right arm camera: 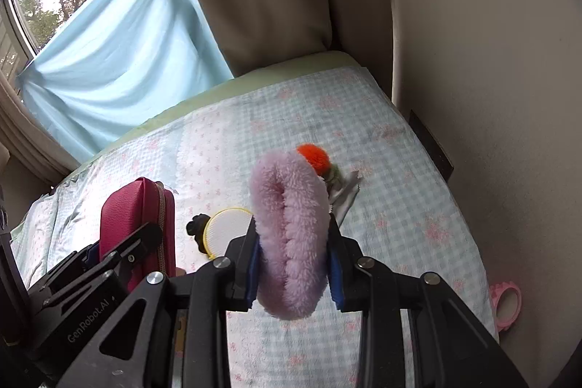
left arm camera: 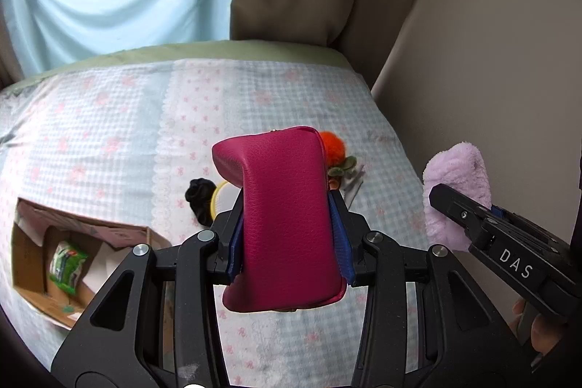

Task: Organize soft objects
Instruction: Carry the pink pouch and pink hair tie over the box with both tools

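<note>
Grippers numbered two, each clamped on one soft item above the bed (left arm camera: pixel 109 119). One magenta pouch (left arm camera: pixel 287 224) stood lengthwise in the left gripper (left arm camera: pixel 287 235), long axis pointing away from its camera. One lilac fluffy band (right arm camera: pixel 291 235) sat likewise in the right gripper (right arm camera: pixel 294 264).

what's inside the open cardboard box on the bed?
In the open brown cardboard box, one green-and-white printed packet leans near the left wall. The rest visible is bare cardboard floor and flaps. The near corner is cut off by the left gripper's frame, so anything there is hidden.
</note>
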Demonstrator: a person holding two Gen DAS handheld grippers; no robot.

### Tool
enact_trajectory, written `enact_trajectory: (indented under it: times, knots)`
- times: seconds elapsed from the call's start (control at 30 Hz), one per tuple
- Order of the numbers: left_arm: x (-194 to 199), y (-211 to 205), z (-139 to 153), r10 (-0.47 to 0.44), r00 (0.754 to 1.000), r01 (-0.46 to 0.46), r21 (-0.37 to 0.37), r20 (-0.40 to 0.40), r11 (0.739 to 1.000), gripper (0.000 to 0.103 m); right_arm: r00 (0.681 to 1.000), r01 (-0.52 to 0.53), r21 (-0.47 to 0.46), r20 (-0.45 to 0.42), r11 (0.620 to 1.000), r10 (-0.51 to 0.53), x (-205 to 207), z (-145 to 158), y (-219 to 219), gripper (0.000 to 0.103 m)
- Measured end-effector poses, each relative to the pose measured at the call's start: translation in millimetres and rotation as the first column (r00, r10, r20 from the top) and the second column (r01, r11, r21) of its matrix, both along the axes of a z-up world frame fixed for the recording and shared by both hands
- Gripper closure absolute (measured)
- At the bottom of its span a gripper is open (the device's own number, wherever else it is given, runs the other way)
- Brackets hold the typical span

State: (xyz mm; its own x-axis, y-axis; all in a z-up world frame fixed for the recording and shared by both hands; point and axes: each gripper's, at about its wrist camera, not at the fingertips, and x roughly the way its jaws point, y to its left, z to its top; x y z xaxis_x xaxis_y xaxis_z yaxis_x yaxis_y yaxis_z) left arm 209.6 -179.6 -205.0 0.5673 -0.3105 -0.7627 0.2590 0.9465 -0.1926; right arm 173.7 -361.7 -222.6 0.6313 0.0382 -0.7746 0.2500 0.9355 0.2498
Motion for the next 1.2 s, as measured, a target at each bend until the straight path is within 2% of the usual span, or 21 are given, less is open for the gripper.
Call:
enact_trajectory:
  times: [0.13,0.27,0.43,0.53,0.7,0.87,1.0,1.2]
  knots:
    - [-20,40,40,0.051,0.998,-0.051,-0.005,0.025,0.999,0.066,0.998,-0.052,-0.012,0.021,0.999,0.052,-19,42,27,0.075]
    - [-35,86,66,0.105,0.994,-0.105,0.009,0.026,0.994,0.066,0.991,-0.124,-0.005,0.044,0.992,0.124,-32,75,62,0.075]
    - [-47,147,81,0.151,0.988,-0.152,0.044,0.029,0.987,0.066,0.975,-0.216,-0.005,0.058,0.976,0.216,-42,96,116,0.075]
    - [-48,187,84,0.169,0.986,-0.169,0.050,0.014,0.984,0.066,0.968,-0.251,-0.003,0.034,0.968,0.251,-44,98,151,0.075]
    - [-39,243,75,0.143,0.990,-0.141,0.071,-0.019,0.987,0.066,0.956,-0.293,-0.009,-0.005,0.956,0.293,-48,97,213,0.075]
    - [-22,294,53,0.096,0.993,-0.091,0.089,-0.062,0.992,0.066,0.959,-0.281,0.016,-0.035,0.959,0.282,-40,84,265,0.075]
    - [-6,327,26,0.060,0.993,-0.049,0.106,-0.105,0.993,0.066,0.967,-0.241,0.033,-0.075,0.970,0.243,-28,67,300,0.075]
    - [16,353,-27,0.014,0.980,0.012,0.134,-0.198,0.991,0.066,0.973,-0.174,0.065,-0.141,0.983,0.182,-6,31,335,0.075]
